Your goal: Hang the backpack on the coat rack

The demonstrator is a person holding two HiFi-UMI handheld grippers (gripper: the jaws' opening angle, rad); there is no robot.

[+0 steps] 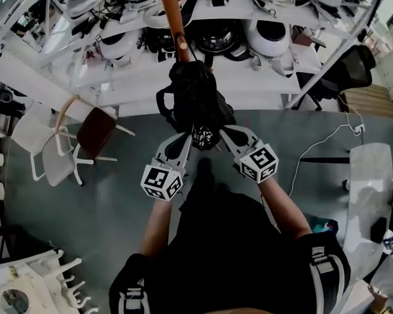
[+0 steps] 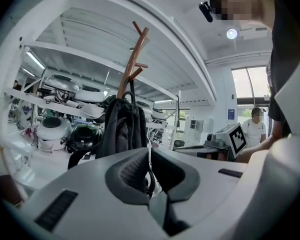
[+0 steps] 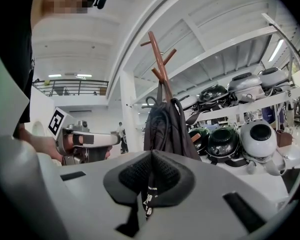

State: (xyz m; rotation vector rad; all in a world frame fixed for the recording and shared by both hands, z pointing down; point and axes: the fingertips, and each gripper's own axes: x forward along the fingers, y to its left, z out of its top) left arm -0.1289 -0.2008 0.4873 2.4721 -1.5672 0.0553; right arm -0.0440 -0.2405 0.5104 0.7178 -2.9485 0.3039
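Note:
A black backpack [image 1: 193, 100] hangs from the brown wooden coat rack [image 1: 172, 18], its top loop over a peg. Both gripper views show the backpack [image 2: 122, 129] [image 3: 165, 124] straight ahead on the rack [image 2: 132, 59] [image 3: 159, 59]. My left gripper [image 1: 185, 140] and right gripper [image 1: 224, 135] sit side by side just below the bag, pointing at it. The left gripper [image 2: 149, 151] is shut, and so is the right gripper [image 3: 152, 153]. A strap with white print [image 1: 204, 137] [image 3: 148, 196] dangles between the two grippers. I cannot tell whether either gripper touches it.
White shelves full of helmets [image 1: 268, 38] stand behind the rack. A brown chair [image 1: 95, 133] and a white chair [image 1: 52, 159] are at the left, a black office chair [image 1: 350, 70] and a white table [image 1: 370, 175] at the right. A person [image 2: 253, 126] stands far off.

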